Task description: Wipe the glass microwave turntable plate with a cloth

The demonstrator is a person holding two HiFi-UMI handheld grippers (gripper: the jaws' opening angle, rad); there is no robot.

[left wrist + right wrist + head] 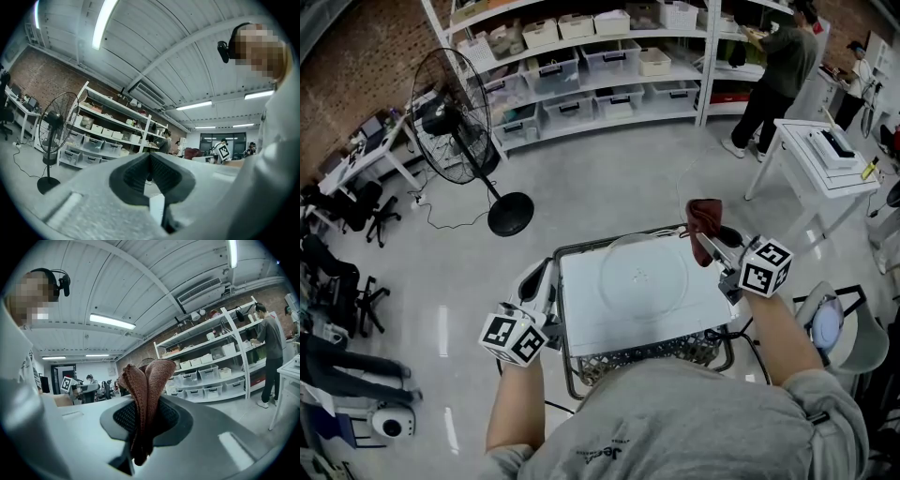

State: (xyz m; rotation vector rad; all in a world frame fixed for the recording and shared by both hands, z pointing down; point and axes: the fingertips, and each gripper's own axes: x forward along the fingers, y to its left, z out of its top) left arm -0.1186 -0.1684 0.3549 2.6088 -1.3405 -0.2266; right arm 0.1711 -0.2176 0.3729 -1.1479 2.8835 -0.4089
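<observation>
Head view: the left gripper (547,274), jaws closed and empty, hangs beside the white box's (586,319) left edge. The glass turntable plate (643,275) lies flat on top. At its far right, the right gripper (705,246) pinches a brown cloth (705,217). A standing fan (455,127) is beyond.

I see a rust-brown knitted cloth (149,380), a clear plate (643,277) on a white tabletop (591,323), black-and-white square markers on the cubes of the left gripper (150,164) and right gripper (140,427), and a black fan (455,122) far left.
</observation>
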